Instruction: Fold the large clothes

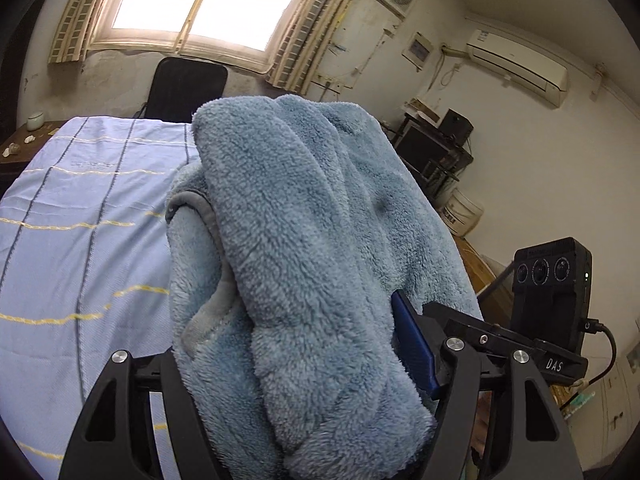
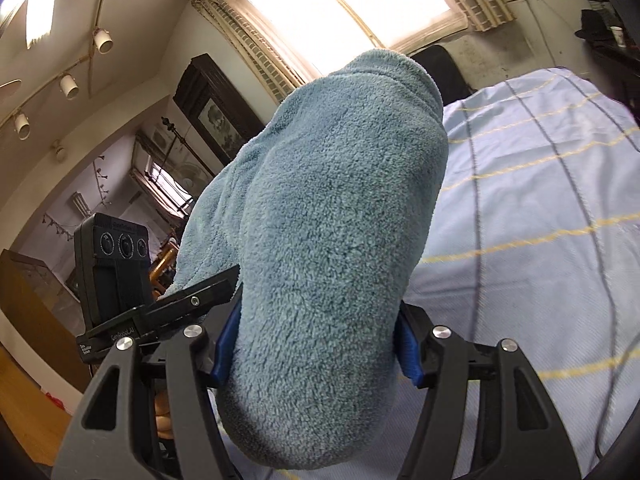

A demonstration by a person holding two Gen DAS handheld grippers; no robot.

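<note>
Bulging between the fingers of the left gripper (image 1: 304, 364) is a thick fold of a fluffy blue fleece garment (image 1: 304, 208), and the jaws are clamped on it; only the blue pad (image 1: 412, 344) on the right finger shows, pressed into the pile, while the left finger is buried under the cloth. A grey trimmed edge (image 1: 200, 208) of the garment hangs to the left of the bunch, just ahead of the tool. Beyond and to the left of this gripper lies a pale blue sheet (image 1: 80, 208) with dark and yellow lines, spread flat. A black camera module (image 1: 552, 284) stands to the right of the fingers.

The right gripper (image 2: 316, 340) is likewise closed on the same fleece garment (image 2: 332, 208), with blue pads (image 2: 226, 336) squeezing the wad from both sides. The cloth rises forward from the jaws in a rounded hump. To the right of this tool stretches the striped sheet (image 2: 540, 208); to its left stands a second camera module (image 2: 116, 264). A bright window (image 2: 344, 0) sits ahead, above the garment
</note>
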